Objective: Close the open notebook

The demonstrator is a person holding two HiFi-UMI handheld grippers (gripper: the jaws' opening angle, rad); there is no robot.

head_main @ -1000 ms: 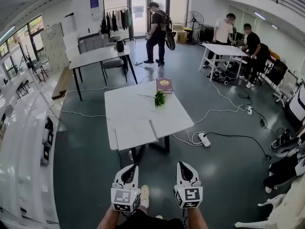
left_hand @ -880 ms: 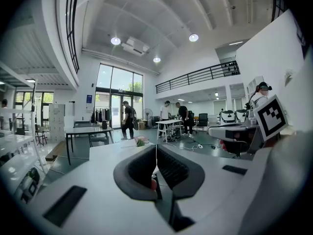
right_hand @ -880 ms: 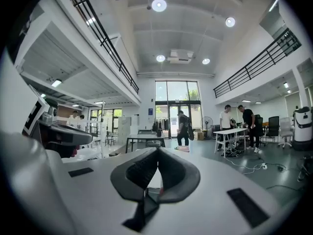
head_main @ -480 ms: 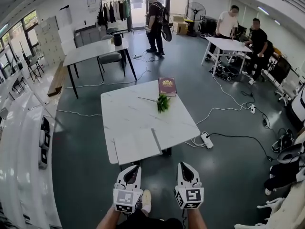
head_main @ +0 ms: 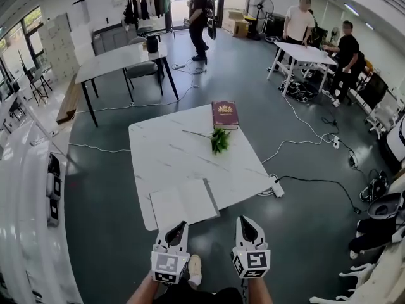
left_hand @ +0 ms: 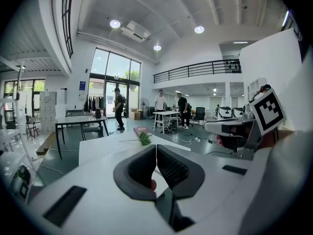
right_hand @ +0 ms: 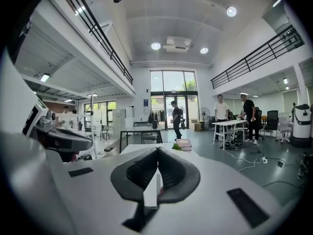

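The open notebook (head_main: 182, 204) lies flat with its white pages up at the near edge of the white marble table (head_main: 171, 154). My left gripper (head_main: 179, 225) hangs just short of that edge, below the notebook, with its jaws meeting at the tip and nothing between them. My right gripper (head_main: 244, 221) is level with it, to the right of the table's near corner, also shut and empty. In the left gripper view the shut left gripper (left_hand: 156, 146) points along the table top (left_hand: 98, 148). The right gripper view shows the shut right gripper (right_hand: 157, 150).
A dark red book (head_main: 224, 114) and a green sprig (head_main: 219, 140) lie at the table's far end. A power strip (head_main: 276, 185) and cables run over the floor to the right. Further tables (head_main: 117, 59) and several people stand at the back.
The table and the notebook have come nearer and lower in the head view. Both grippers, still shut, now sit close to the table's near edge.
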